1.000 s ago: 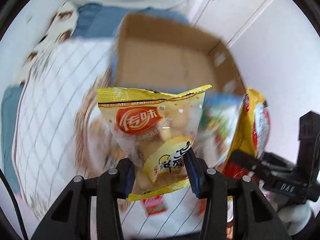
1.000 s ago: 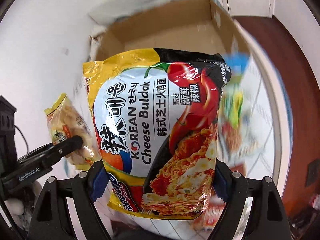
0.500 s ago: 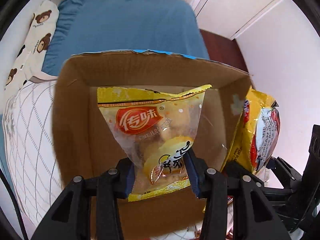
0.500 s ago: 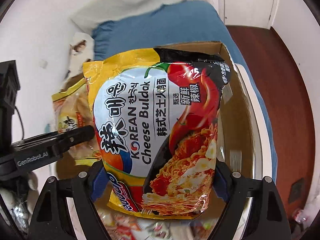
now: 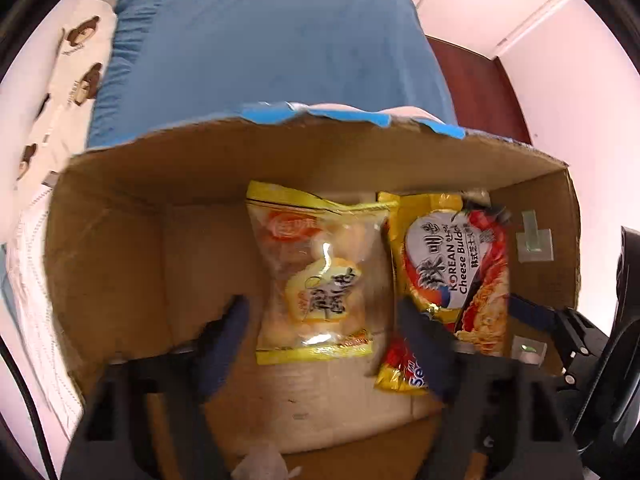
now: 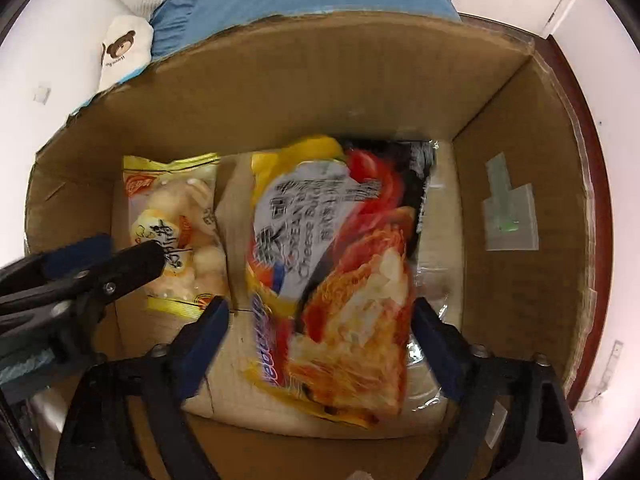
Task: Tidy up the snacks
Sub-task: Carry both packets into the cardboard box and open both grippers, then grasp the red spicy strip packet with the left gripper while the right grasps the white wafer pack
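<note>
Left claw (image 5: 320,344) spread wide, gripping nothing; clear yellow-edged snack pouch (image 5: 316,280) lies just ahead btwn its fingers, on the floor of the brown cardboard box (image 5: 120,248). Right claw (image 6: 320,344) also wide open, empty; yellow-red-black Cheese Buldak noodle pack (image 6: 340,264) lies ahead of it, beside the pouch. Blue bed sheet (image 5: 272,48) beyond the box.
</note>
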